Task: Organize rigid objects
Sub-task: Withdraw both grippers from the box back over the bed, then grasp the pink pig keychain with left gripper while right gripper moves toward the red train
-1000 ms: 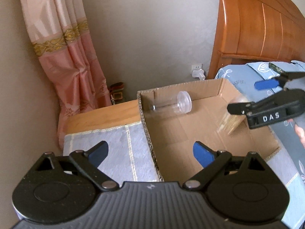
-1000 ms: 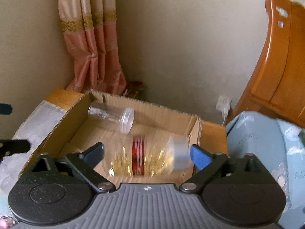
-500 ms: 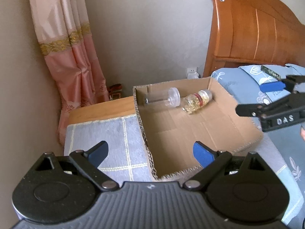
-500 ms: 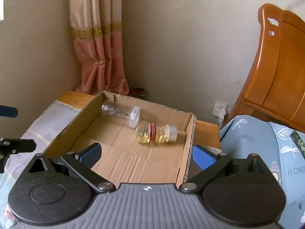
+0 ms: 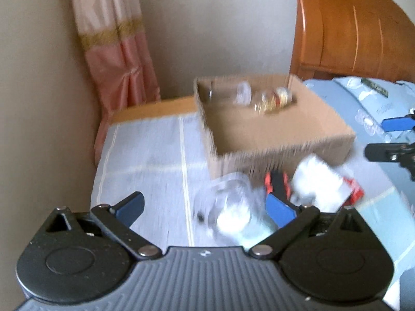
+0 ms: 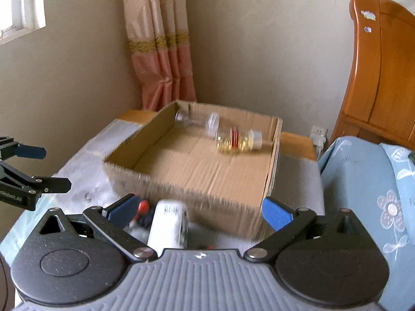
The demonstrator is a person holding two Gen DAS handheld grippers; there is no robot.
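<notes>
Both hand-held grippers, left [image 5: 205, 208] and right [image 6: 198, 208], gape empty; two jars [image 6: 238, 140] lie in the cardboard box [image 6: 207, 181].

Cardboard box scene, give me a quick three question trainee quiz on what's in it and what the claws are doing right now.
1. True or false: the cardboard box holds two jars lying on their sides at its far end.
2. Which jar has a red band and yellowish contents? A) the empty clear jar B) the capsule jar
3. Fill in: both the left claw and the right claw are ____ and hold nothing.

Key: 1 true. 2 B. 3 open. Note that the white bottle lies outside the box, in front of its near wall.
</notes>
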